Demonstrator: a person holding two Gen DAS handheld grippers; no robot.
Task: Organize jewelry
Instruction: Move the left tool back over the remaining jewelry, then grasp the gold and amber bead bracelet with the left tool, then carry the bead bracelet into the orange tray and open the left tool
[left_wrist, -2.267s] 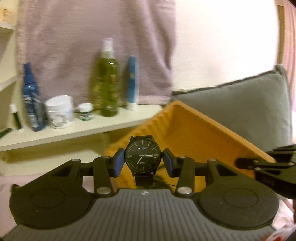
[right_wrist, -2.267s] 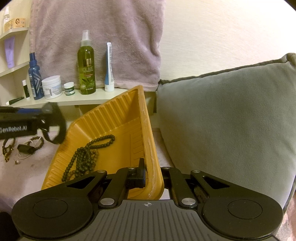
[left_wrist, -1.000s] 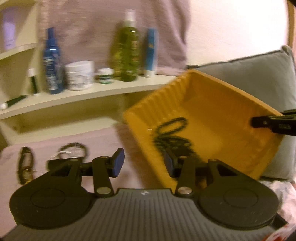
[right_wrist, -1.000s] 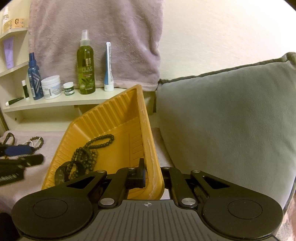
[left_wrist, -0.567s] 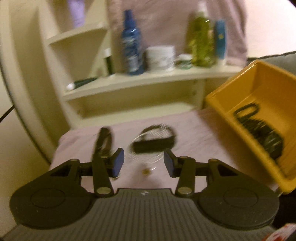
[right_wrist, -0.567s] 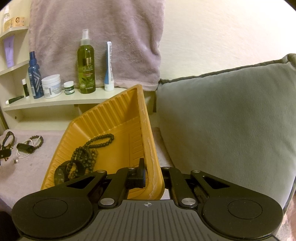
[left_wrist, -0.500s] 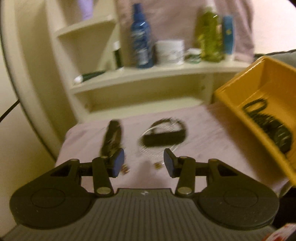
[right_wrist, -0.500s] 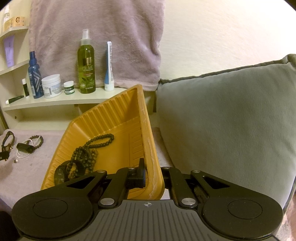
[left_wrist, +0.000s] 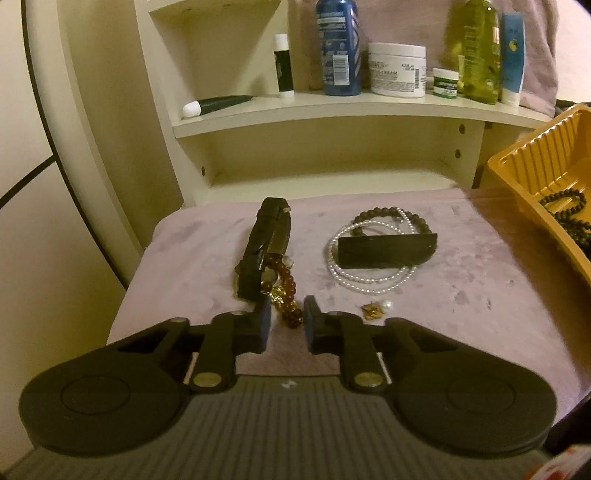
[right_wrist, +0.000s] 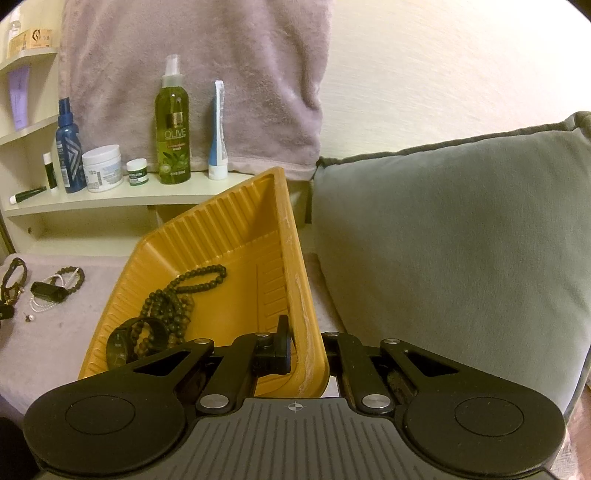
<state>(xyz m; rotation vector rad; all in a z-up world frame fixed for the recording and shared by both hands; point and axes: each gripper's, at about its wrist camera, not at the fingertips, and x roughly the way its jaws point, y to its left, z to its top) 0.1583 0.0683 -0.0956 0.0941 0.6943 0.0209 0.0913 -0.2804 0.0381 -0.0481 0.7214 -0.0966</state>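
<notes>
Left wrist, brown bead bracelet between left gripper

The right tongs pinch the yellow tray's rim, beads and watch inside.

The left wrist camera looks down, close, over the cloth toward the shelf. The right wrist camera looks down along the tray, the cushion right. Both share shelf, cloth and tray.

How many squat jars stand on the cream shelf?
2: a large white cream jar beside the blue bottle, and a small green-labelled jar between it and the olive-green spray bottle. None seems hidden.
</notes>
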